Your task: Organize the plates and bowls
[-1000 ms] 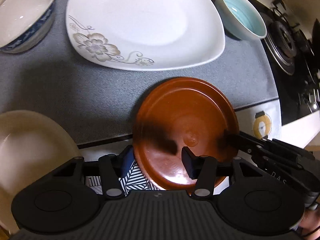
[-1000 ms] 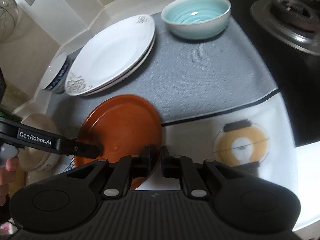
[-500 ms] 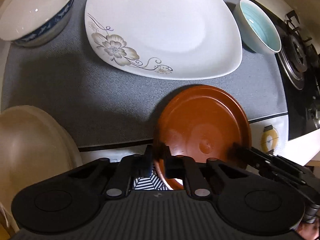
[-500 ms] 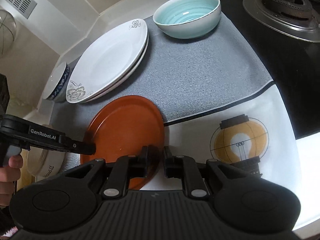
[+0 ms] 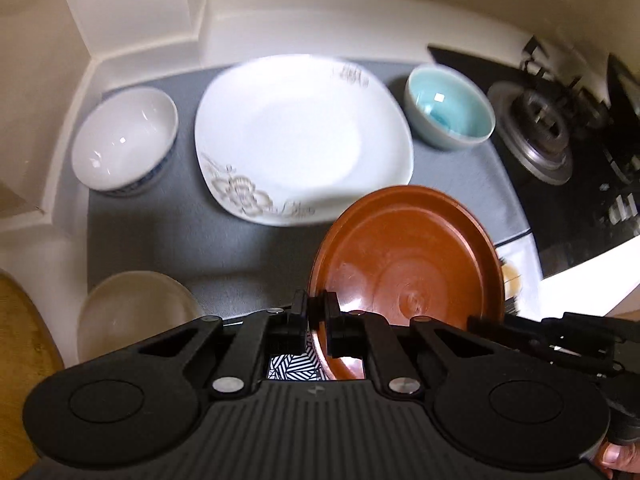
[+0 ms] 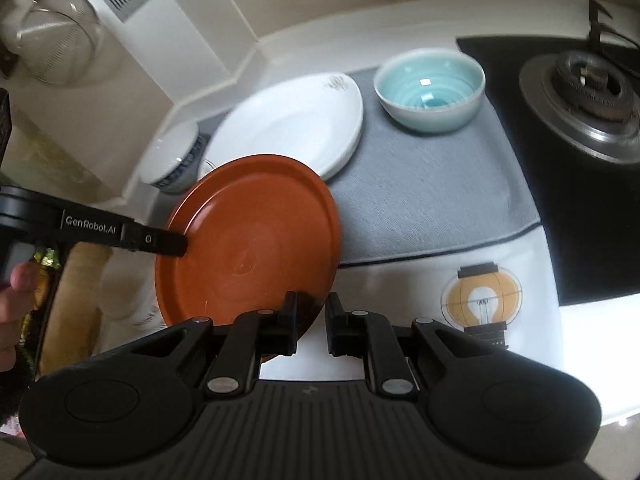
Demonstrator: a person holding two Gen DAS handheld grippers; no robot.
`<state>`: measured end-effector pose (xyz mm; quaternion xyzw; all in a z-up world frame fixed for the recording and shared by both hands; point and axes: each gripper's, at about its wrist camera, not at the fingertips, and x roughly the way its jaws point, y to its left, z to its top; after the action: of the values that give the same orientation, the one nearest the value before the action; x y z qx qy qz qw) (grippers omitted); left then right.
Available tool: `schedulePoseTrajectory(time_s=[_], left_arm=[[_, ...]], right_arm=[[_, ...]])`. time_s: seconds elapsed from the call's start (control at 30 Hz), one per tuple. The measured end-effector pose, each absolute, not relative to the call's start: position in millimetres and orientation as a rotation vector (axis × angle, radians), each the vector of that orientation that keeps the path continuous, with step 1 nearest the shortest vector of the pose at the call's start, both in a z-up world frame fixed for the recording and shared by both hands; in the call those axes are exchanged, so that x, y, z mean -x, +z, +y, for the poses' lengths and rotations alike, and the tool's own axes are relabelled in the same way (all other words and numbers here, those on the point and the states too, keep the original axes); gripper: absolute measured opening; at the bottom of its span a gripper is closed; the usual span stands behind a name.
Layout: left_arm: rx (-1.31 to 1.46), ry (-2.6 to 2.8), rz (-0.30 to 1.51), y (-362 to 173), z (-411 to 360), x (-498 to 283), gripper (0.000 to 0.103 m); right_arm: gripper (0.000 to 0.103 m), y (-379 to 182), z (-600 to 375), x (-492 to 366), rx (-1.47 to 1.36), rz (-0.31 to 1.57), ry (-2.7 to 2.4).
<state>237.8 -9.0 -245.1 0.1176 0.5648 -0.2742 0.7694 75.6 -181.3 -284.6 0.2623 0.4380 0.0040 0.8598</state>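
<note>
Left claw (image 5: 317,312) pinches brown plate (image 5: 408,256) rim, raised near white plates (image 5: 300,136) | right claw (image 6: 312,316) parted at its near edge | I judge stacking unfinished; blue bowl (image 6: 430,88), white bowl (image 5: 124,144) still separate.

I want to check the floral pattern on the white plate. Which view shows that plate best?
The left wrist view: the white plate is seen from above, whole apart from one corner behind the brown plate, floral print visible though blurred. The right wrist view shows it obliquely, with the large flower hidden behind the brown plate.

Left tool (image 5: 317,312) pinches the brown plate's (image 5: 406,256) rim above the grey mat (image 5: 160,232).
</note>
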Motion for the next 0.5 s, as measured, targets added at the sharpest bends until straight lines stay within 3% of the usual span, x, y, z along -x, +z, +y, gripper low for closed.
schedulePoseTrajectory(time_s=[0.5], left_arm=[[-0.083, -0.643, 1.280, -200, 48, -264, 0.010]], right_arm=[[0.012, -204, -153, -96, -0.468, 0.852, 0.022]])
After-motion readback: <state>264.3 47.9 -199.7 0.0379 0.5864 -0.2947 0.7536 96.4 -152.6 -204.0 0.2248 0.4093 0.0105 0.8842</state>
